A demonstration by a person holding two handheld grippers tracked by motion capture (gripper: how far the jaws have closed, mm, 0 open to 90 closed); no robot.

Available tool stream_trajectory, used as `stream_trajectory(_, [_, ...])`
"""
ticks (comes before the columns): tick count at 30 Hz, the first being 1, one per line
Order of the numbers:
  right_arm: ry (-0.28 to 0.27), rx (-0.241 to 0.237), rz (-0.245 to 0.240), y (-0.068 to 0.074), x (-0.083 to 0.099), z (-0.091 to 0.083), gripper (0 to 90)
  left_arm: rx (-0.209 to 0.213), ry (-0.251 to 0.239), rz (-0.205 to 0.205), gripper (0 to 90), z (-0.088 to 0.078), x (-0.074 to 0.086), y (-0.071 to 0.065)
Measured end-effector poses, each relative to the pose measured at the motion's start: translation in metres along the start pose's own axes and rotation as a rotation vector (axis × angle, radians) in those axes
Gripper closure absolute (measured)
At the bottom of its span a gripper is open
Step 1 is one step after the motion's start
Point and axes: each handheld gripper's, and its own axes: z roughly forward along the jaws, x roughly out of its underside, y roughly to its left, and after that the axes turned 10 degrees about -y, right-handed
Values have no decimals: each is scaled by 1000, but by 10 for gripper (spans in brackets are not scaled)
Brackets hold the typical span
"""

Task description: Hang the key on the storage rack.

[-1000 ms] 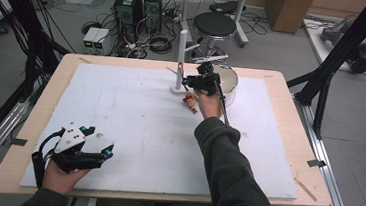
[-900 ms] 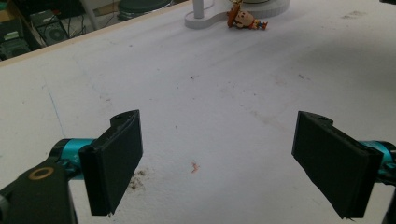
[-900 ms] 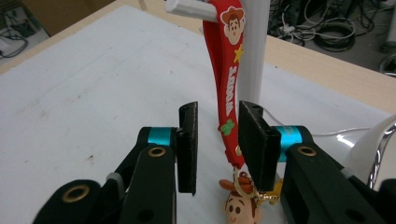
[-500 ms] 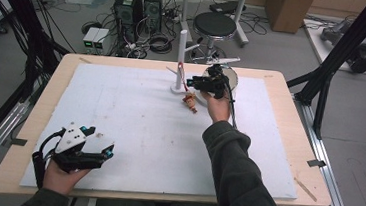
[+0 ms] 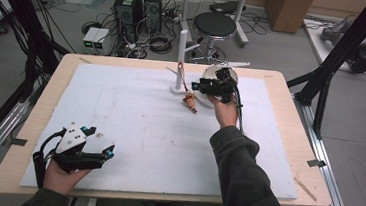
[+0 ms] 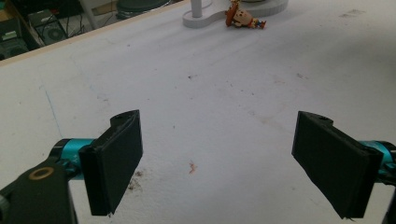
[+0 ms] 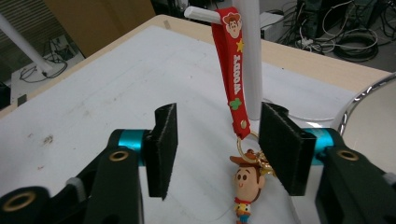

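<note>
On peg (image 7: 201, 14) of white stand (image 7: 250, 56), far side of table: red strap (image 7: 232, 65) hangs, gold ring (image 7: 245, 142) at bottom, cowboy figure (image 7: 246, 186) below it resting on white mat (image 5: 134, 124). Right gripper (image 7: 217, 142) straddles strap's lower end and figure, jaws about half apart, just been opening, pads clear of keychain, nothing gripped. Round mirror (image 5: 212, 74) just behind right gripper. Left gripper (image 5: 109, 152) at near left of mat, well apart from stand, jaws wide, empty.

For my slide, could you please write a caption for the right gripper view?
Right gripper, jaws just opened, behind a cowboy keychain hanging by its red strap from a white stand's peg.
</note>
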Motion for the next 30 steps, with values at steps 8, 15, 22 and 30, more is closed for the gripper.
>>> stream_trajectory(8, [-11, -8, 14, -1, 4, -12, 371, -2, 0, 2, 166, 0, 0, 0])
stream_trajectory(15, [2, -15, 13, 0, 7, -22, 309, -2, -1, 0, 166, 1, 0, -1])
stream_trajectory(22, [6, -19, 0, 3, 11, -30, 264, -1, 2, 2, 166, 1, -1, -1])
stream_trajectory(30, [14, -20, 6, 6, 16, -40, 207, -3, 4, 4, 166, 0, 0, -1])
